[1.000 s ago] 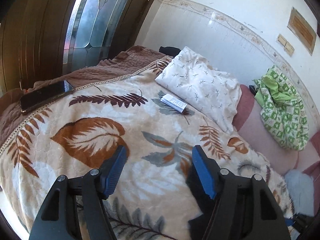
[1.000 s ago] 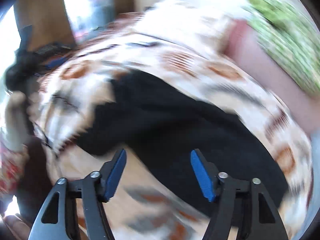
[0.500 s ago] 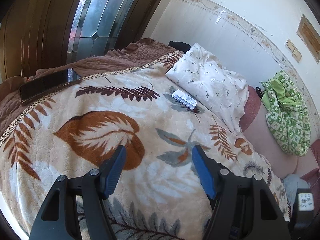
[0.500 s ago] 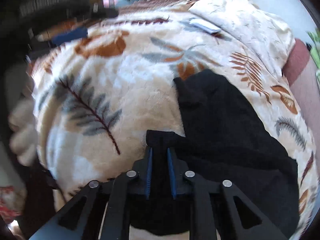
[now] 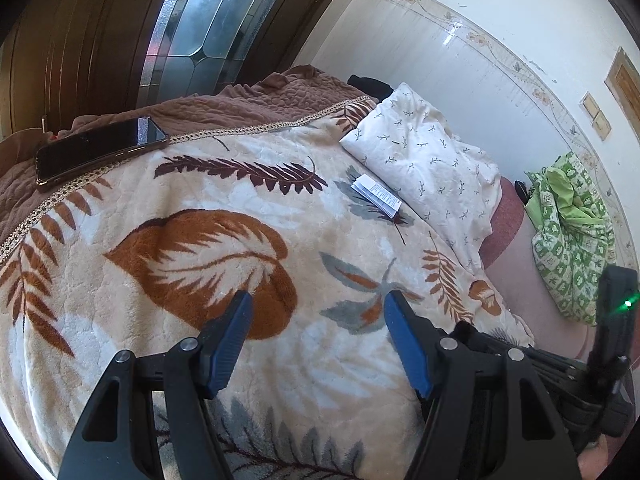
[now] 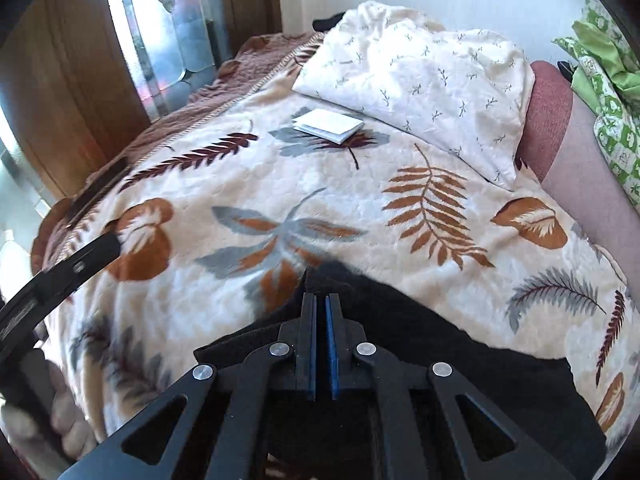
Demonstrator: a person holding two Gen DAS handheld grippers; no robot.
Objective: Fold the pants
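The black pants (image 6: pixel 460 360) lie crumpled on a cream blanket with a leaf pattern (image 6: pixel 360 208), in the lower half of the right wrist view. My right gripper (image 6: pixel 320 300) is shut, its blue pads nearly touching, and pinches a raised edge of the pants that peaks at its tips. The rest of the fabric trails back under and to the right of the gripper. My left gripper (image 5: pixel 318 320) hovers open over bare blanket (image 5: pixel 200 256), with nothing between its blue pads (image 5: pixel 228 340).
A phone (image 5: pixel 100 146) lies on the brown quilt at the left bed edge. A folded paper leaflet (image 6: pixel 328 124) sits beside a white pillow (image 6: pixel 420 76). Green patterned cloth (image 5: pixel 572 232) is piled by the wall. A blurred hand (image 6: pixel 36 420) shows at lower left.
My right gripper shut on an edge of the black pants and carried it across the blanket toward the pillow. The left gripper stayed open and shifted slightly forward and down.
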